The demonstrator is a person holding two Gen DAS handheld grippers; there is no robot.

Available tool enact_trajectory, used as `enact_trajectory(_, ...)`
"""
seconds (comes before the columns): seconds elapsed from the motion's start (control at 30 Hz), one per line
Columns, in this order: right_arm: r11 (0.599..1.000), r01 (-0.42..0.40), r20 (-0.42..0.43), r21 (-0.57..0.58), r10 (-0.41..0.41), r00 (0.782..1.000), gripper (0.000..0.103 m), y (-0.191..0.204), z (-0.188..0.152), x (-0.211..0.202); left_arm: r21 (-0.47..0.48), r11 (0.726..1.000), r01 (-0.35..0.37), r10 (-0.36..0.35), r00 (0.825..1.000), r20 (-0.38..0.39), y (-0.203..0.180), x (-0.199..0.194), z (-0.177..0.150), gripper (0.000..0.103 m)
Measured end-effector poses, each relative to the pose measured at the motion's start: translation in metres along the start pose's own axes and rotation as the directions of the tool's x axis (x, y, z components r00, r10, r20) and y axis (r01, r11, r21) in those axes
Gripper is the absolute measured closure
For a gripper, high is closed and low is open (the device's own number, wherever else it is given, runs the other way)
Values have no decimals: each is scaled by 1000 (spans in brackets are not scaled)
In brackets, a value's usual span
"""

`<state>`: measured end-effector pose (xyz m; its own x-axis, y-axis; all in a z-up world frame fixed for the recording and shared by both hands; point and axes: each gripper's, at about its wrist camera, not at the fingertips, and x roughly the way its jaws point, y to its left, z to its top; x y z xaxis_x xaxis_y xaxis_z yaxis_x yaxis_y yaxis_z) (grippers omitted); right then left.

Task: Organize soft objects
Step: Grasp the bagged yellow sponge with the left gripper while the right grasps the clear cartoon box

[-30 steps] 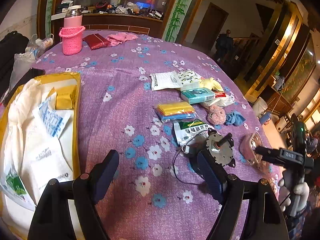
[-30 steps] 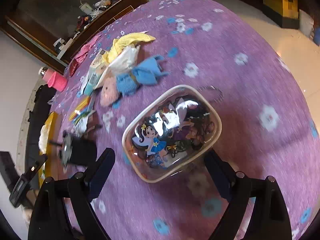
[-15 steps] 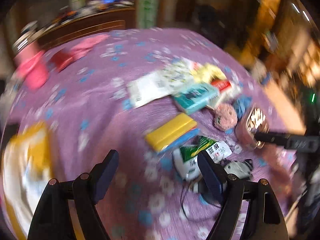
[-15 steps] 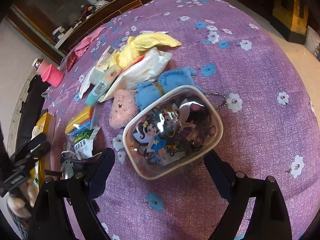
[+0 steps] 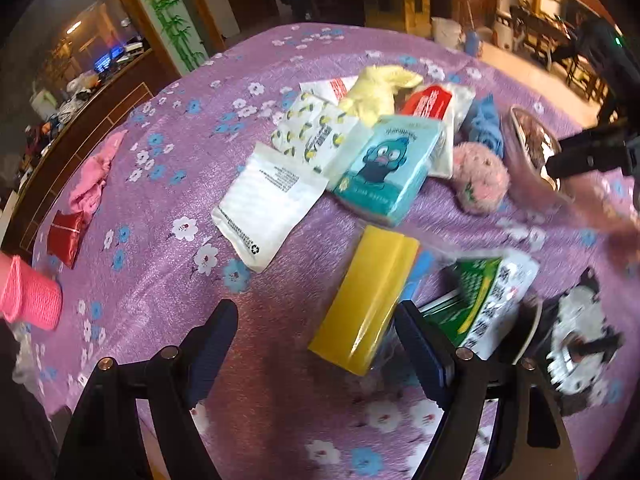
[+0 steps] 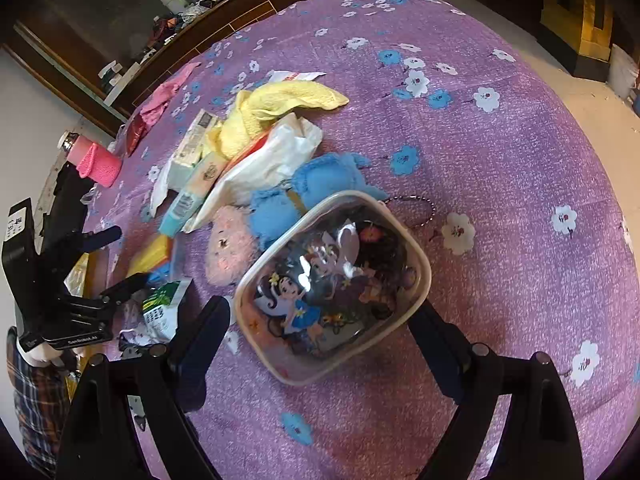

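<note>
Purple flowered cloth covers the counter (image 6: 500, 152), w/ soft items piled mid-counter. The left gripper (image 5: 316, 344) hangs wide open, nothing held; a yellow pack (image 5: 366, 300) lies between its fingers, untouched. The right gripper (image 6: 320, 332) is also wide open, straddling a clear cartoon pouch (image 6: 332, 284) w/o pressing it. Pink plush (image 6: 230, 248), blue plush (image 6: 316, 192) & yellow towel (image 6: 280, 104) sit just beyond.
</note>
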<state>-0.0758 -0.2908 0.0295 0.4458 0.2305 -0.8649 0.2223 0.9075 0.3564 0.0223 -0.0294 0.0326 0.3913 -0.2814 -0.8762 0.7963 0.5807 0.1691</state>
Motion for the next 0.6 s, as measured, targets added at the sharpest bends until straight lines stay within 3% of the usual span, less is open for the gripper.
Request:
enact_trajectory(0.1, 1000, 16, 7, -8, -16, 1000, 13, 1, 4, 4, 54, 999, -7, 9, 999, -43, -12, 15, 4, 19)
enact_trajectory(0.17, 1000, 24, 7, -6, -24, 1000, 13, 3, 6, 8, 79, 996, -34, 35, 999, -11, -21, 19, 8, 20)
enact_trajectory(0.33, 999, 45, 11, 0, -45, 999, 13, 8, 8, 11, 6, 999, -52, 52, 998, 18, -25, 24, 15, 21)
enact_trajectory(0.37, 999, 49, 12, 7, -49, 999, 12, 9, 9, 11, -25, 999, -41, 42, 999, 12, -22, 24, 16, 26)
enact_trajectory(0.4, 998, 54, 13, 16, -54, 998, 12, 9, 9, 12, -54, 999, -7, 7, 1000, 8, -21, 23, 16, 51)
enact_trajectory(0.43, 998, 59, 16, 27, -60, 998, 11, 10, 11, 13, -86, 996, 36, -36, 999, 3, -20, 22, 16, 63)
enact_trajectory(0.5, 997, 67, 20, 49, -68, 997, 10, 10, 13, 16, -108, 994, -5, 6, 1000, 2, -23, 20, 16, 64)
enact_trajectory(0.6, 994, 93, 41, 63, -95, 995, 9, 13, 17, 20, -148, 989, -6, 8, 1000, 10, -26, 18, 12, 64)
